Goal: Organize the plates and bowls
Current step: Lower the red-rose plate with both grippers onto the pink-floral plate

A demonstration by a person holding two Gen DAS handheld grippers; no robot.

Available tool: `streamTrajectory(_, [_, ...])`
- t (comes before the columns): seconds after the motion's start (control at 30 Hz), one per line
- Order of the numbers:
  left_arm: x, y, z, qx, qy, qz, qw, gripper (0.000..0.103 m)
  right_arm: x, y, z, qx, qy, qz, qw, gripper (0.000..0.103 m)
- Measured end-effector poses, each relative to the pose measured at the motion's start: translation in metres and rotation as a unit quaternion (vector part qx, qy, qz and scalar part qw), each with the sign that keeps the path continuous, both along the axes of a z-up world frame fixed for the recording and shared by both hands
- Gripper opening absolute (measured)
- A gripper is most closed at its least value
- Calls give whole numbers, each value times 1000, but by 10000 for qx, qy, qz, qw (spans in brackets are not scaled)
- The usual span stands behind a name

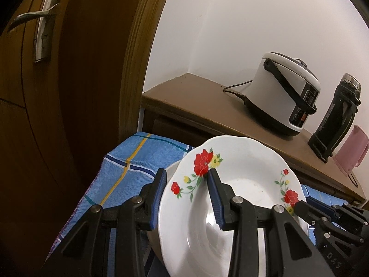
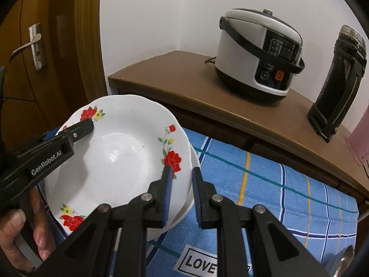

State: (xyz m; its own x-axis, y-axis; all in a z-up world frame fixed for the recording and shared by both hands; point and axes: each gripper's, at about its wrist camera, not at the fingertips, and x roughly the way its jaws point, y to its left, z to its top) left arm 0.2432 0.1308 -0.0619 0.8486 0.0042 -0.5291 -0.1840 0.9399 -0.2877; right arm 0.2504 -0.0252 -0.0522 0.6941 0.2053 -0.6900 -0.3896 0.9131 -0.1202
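A white deep plate with red flowers (image 1: 242, 184) (image 2: 124, 152) is held over another white dish (image 2: 184, 214) on the blue checked cloth. My left gripper (image 1: 186, 175) straddles the plate's left rim, one finger inside and one outside; it also shows in the right wrist view (image 2: 83, 124). My right gripper (image 2: 181, 173) straddles the plate's right rim with a gap to the outer finger; whether it grips is unclear. It also shows in the left wrist view (image 1: 302, 204).
The blue cloth (image 2: 276, 196) covers the table. Behind it a brown cabinet (image 2: 184, 78) carries a rice cooker (image 2: 258, 53), a black flask (image 2: 339, 80) and a pink jug (image 1: 350, 152). A wooden door (image 1: 46, 92) stands at the left.
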Motion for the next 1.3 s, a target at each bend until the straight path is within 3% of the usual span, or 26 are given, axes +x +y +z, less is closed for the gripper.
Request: streamTrajectory(1.3, [9, -4, -6, 25, 205, -18, 9998, 39, 14, 6, -10, -74, 156, -106, 9998, 18])
